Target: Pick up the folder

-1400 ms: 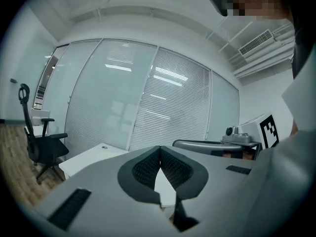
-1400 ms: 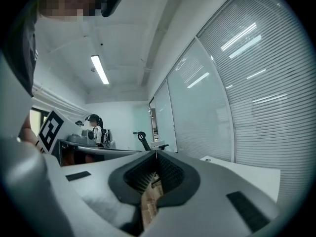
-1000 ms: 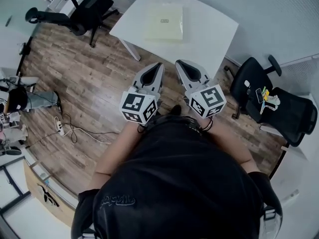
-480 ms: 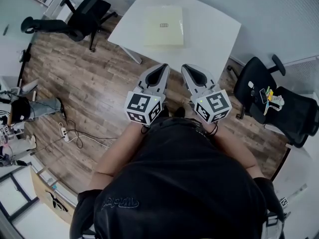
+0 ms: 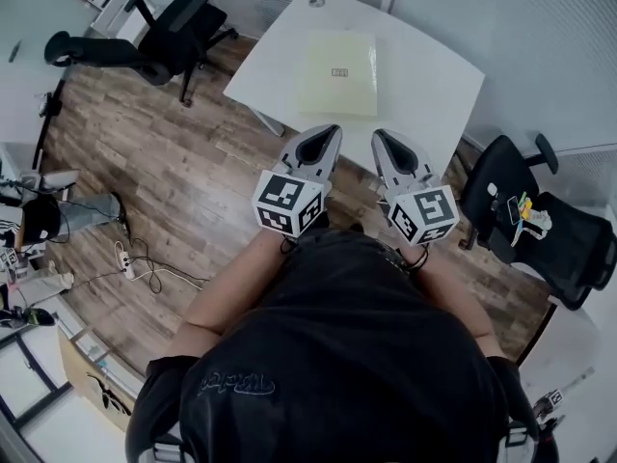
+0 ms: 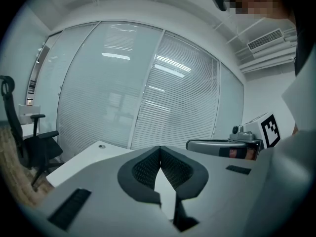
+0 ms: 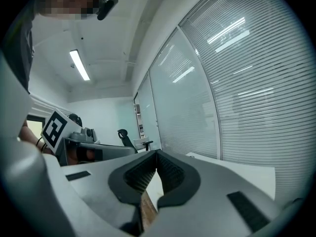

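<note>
A pale yellow folder [image 5: 338, 72] lies flat on the white table [image 5: 424, 85] in the head view, a small label at its centre. My left gripper [image 5: 326, 135] and my right gripper [image 5: 384, 140] are held side by side just short of the table's near edge, both pointing toward the folder. Both are shut with nothing between the jaws. In the left gripper view the left gripper [image 6: 159, 149] has its jaw tips touching, the white table [image 6: 89, 154] beyond them. In the right gripper view the right gripper [image 7: 156, 155] is likewise shut and empty. The folder is hidden in both gripper views.
Black office chairs stand at the upper left [image 5: 159, 37] and at the right [image 5: 540, 230], the right one with small items on its seat. Cables and a power strip [image 5: 130, 258] lie on the wooden floor. Glass walls with blinds [image 6: 148, 93] enclose the table's far side.
Both grippers have moved forward together toward the table, and the table and folder now sit nearer to them in the head view. Both jaws stayed shut.
</note>
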A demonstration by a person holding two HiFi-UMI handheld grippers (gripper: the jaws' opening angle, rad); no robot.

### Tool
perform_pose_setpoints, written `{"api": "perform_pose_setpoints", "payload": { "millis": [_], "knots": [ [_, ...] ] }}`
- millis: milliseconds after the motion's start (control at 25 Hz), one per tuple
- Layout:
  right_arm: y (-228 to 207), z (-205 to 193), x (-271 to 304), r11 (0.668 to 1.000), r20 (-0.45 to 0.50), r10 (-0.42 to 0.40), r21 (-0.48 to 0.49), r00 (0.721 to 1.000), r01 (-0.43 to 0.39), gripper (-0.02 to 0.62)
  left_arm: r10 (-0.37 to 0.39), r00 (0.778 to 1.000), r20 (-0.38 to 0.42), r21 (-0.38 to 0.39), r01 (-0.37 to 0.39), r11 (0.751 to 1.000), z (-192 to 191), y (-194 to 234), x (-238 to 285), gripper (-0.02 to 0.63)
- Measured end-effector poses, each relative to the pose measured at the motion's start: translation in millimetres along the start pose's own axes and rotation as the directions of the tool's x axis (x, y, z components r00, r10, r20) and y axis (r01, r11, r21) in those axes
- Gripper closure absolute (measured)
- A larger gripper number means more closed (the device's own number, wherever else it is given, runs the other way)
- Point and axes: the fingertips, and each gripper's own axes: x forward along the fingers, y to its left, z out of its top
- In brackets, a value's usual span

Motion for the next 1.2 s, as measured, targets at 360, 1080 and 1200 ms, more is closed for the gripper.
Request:
{"api": "perform_pose_setpoints", "payload": {
  "millis": [360, 1080, 1200],
  "knots": [
    [3, 17, 107, 0.999, -0.006, -0.032, 0.01, 0.999, 0.032, 0.571, -0.077, 0.994, -0.08, 0.062, 0.082, 0.995, 22, 91, 24, 0.591],
    [-24, -12, 182, 0.989, -0.112, -0.109, 0.092, 0.988, 0.12, 0.57, -0.179, 0.971, -0.16, 0.035, 0.187, 0.982, 22, 172, 66, 0.592],
    [-33, -14, 189, 0.987, -0.117, -0.101, 0.111, 0.988, 0.114, 0.569, -0.171, 0.971, -0.165, 0.069, 0.184, 0.98, 24, 176, 74, 0.591]
  ]
}}
